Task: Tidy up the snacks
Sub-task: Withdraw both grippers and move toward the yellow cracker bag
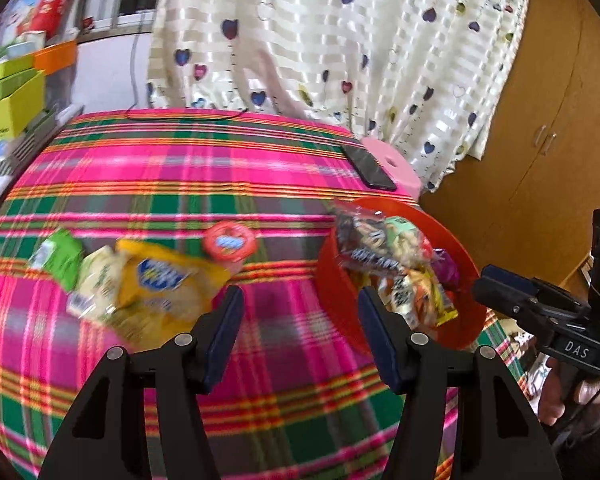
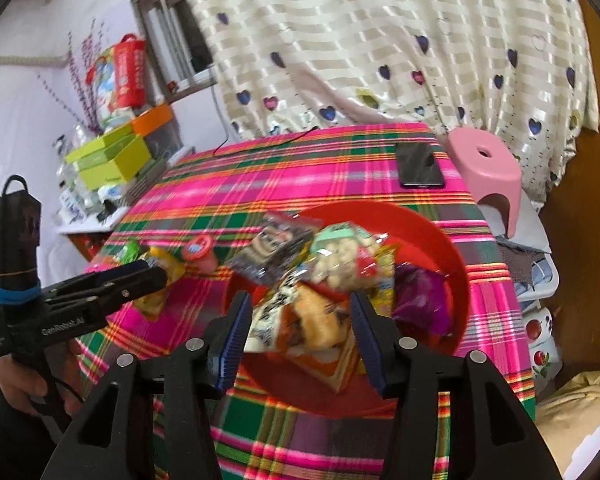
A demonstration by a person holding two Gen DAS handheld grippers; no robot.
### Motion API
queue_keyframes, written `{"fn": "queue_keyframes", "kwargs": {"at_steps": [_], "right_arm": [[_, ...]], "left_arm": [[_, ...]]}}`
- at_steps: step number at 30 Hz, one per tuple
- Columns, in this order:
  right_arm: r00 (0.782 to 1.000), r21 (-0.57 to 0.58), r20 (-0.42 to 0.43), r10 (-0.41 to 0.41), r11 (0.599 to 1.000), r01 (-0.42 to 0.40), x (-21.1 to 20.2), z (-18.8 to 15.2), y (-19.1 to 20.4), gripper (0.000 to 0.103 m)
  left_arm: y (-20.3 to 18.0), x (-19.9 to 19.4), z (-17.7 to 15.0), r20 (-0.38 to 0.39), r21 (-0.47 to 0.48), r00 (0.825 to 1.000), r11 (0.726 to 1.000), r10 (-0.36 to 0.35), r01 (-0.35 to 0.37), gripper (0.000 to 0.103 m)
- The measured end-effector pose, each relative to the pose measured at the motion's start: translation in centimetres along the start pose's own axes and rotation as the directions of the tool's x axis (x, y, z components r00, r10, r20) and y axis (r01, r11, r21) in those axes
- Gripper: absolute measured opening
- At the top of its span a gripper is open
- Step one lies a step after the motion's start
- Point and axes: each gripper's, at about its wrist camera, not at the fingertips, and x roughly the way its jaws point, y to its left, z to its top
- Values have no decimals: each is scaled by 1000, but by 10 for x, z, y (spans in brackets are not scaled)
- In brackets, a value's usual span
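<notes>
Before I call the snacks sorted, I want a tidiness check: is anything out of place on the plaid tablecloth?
Yes. Several snacks lie loose outside the red plastic bowl: a yellow cracker packet, a green packet and a small red-lidded cup. A black phone lies at the far edge.

Both tongs are matte black, with angular forked arms and round silver screws at the pivots. The left tongs [image 1: 300, 336] and right tongs [image 2: 298, 334] carry dark blue ribbed pads [image 2: 232, 344]. One handle reads "DAS", the other "GenRobot.ai"; a blue band wraps the left unit's upright block, and a black cable trails below.
</notes>
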Motion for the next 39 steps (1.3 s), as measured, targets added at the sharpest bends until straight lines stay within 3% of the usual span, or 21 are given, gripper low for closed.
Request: {"fn": "queue_keyframes", "kwargs": {"at_steps": [8, 18, 39], "right_arm": [[998, -67, -32, 53, 996, -55, 6, -8, 36, 52], [996, -94, -44, 78, 992, -82, 9, -7, 51, 52], [991, -128, -86, 106, 985, -117, 41, 7, 75, 55]], "left_arm": [[32, -23, -23, 6, -70, 998, 996, 61, -61, 60], [54, -34, -29, 18, -124, 995, 987, 102, -99, 60], [94, -22, -25, -17, -180, 989, 972, 147, -148, 60]]}}
